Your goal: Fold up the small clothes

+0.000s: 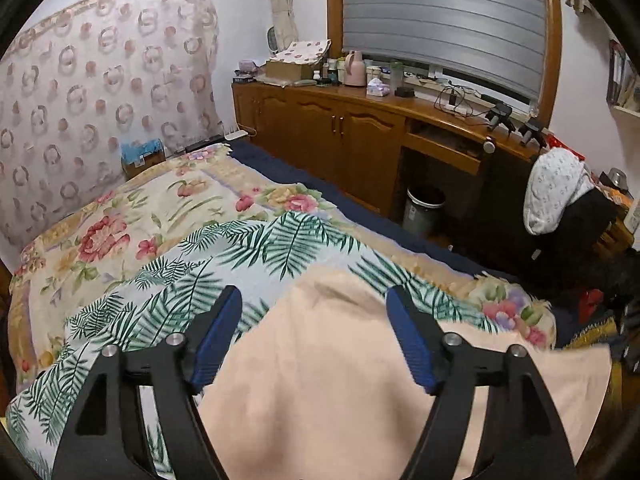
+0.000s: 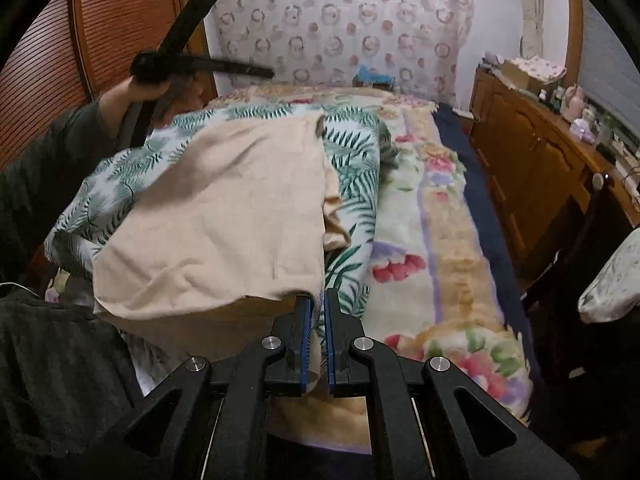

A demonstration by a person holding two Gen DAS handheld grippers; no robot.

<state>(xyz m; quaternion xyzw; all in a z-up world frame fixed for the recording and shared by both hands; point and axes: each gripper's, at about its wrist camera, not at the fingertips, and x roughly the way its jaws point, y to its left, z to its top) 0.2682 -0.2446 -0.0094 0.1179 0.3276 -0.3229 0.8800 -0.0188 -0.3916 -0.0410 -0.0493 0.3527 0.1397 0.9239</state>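
A peach-coloured garment [image 2: 224, 216] lies spread on a palm-leaf print cloth [image 2: 352, 176] on the bed. It fills the foreground of the left wrist view [image 1: 360, 368]. My right gripper [image 2: 317, 300] is shut on the near corner of the peach garment and holds that edge lifted. My left gripper [image 1: 314, 300] is open and empty, its fingers spread above the garment. It also shows in the right wrist view [image 2: 208, 48], held up in a hand at the far left side of the bed, blurred.
The bed carries a floral blanket [image 2: 432, 240] with a dark blue edge [image 1: 320, 184]. A wooden cabinet [image 1: 332, 136] with clutter on top runs along the right. A bin [image 1: 422, 210] and a chair with a white patterned cloth [image 1: 556, 192] stand by it. A patterned curtain [image 1: 100, 92] hangs behind.
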